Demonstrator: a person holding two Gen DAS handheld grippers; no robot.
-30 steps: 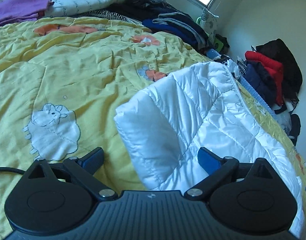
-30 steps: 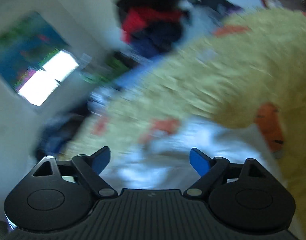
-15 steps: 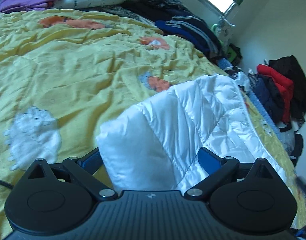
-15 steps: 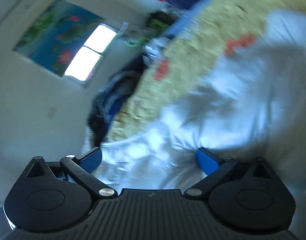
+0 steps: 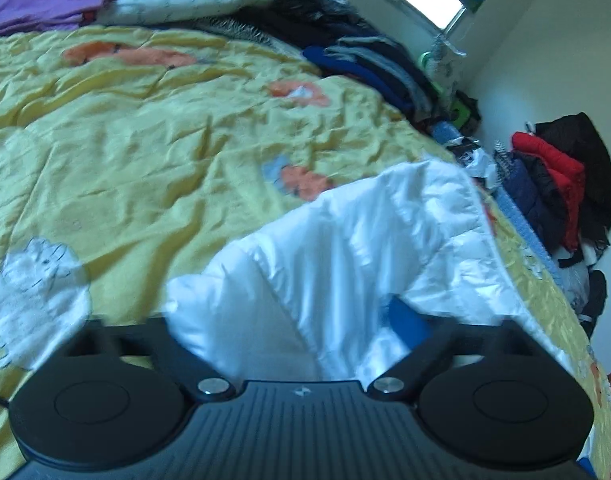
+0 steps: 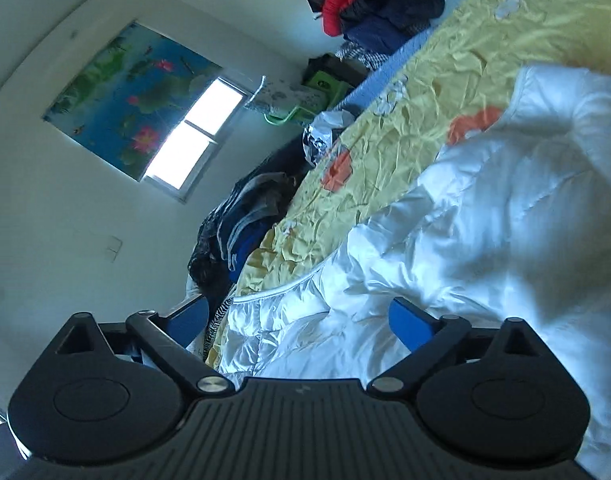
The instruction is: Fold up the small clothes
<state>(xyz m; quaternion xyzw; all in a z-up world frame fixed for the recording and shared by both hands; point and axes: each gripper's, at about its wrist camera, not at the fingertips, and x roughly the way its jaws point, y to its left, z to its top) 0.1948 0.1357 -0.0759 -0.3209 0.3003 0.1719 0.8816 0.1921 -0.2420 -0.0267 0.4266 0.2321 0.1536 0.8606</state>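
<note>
Fingers of left gripper (image 5: 301, 320) spread wide around white jacket (image 5: 369, 248), right gripper (image 6: 301, 318) wide, jacket between.

Sunlit window (image 6: 193, 136), pale walls (image 6: 45, 208)

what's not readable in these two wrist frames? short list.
- Left gripper: its left finger is hidden behind the white jacket in the left wrist view, so grip cannot be confirmed.
- Jacket sleeves and zip: bunched folds, cut off by the right edge in the right wrist view.
- Dark clothes pile: blurred, single items not separable.
- Wall switch: too small to read.
- Right gripper: open over the jacket hem; contact unclear.
</note>
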